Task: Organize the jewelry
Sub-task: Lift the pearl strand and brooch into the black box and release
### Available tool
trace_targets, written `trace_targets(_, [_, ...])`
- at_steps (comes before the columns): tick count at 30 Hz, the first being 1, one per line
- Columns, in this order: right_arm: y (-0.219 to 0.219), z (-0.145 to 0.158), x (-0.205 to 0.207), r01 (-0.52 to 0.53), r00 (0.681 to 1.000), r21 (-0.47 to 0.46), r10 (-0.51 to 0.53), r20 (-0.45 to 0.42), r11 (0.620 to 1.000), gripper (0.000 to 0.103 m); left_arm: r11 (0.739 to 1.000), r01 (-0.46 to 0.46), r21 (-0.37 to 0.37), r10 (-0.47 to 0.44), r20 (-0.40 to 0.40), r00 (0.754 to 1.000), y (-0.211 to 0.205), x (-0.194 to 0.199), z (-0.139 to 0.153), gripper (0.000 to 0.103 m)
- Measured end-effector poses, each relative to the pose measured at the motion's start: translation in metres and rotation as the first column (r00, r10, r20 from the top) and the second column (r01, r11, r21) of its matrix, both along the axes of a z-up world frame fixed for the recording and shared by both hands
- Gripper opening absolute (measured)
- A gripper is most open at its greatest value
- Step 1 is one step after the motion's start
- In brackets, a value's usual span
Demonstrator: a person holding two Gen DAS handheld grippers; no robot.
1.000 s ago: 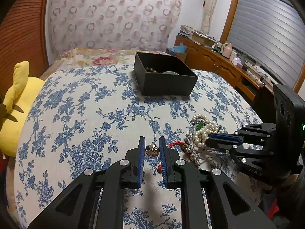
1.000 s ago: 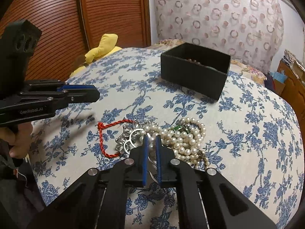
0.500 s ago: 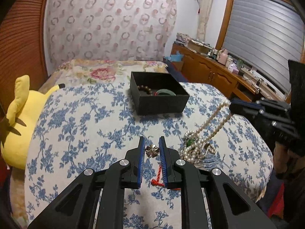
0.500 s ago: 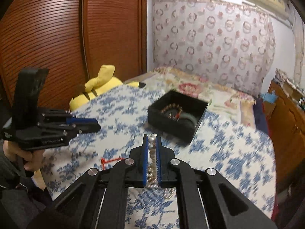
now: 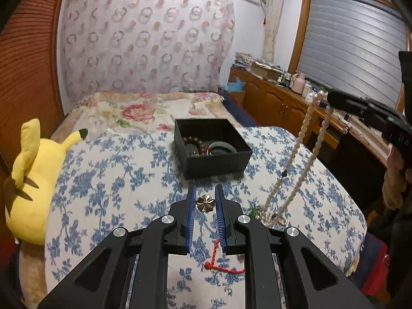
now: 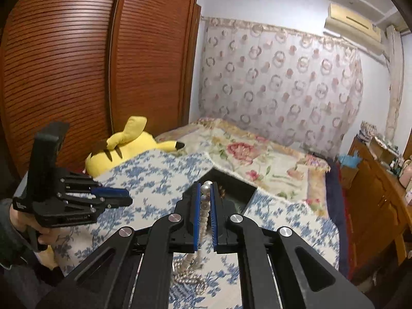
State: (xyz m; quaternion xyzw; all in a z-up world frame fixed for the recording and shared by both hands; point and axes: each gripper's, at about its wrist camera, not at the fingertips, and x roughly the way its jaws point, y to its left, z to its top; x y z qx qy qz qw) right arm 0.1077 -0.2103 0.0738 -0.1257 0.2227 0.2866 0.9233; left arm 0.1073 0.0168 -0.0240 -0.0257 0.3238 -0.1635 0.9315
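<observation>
part done, by the look of it: the box (image 5: 213,152) on the bed (image 5: 103,180) already holds a bead bracelet (image 5: 195,145) and a bangle (image 5: 222,148). the left gripper (image 5: 206,203) pinches a flower charm (image 5: 205,203) with a red cord (image 5: 219,262) below it. the right gripper (image 6: 205,193) clamps a pearl strand (image 6: 205,200), its lower end on the bed beside other pieces. both remain to be boxed.

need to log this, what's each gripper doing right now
left gripper: shut on the flower charm of the red cord.
right gripper: shut on the pearl necklace.
</observation>
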Motion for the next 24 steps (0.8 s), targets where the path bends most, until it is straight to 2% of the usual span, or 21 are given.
trace_targets(12, [0.001, 0.046, 0.030, 0.030, 0.995, 0.014, -0.032, 0.092, 0.999, 0.008, 1.000, 0.015, 0.015, -0.015, 0.018, 1.000, -0.007, 0.028, 0.013, 0.014])
trace_targets(24, [0.016, 0.065, 0.088, 0.079, 0.986, -0.012, -0.076, 0.147, 0.997, 0.008, 0.998, 0.029, 0.062, -0.031, 0.016, 0.999, -0.025, 0.068, 0.012, 0.014])
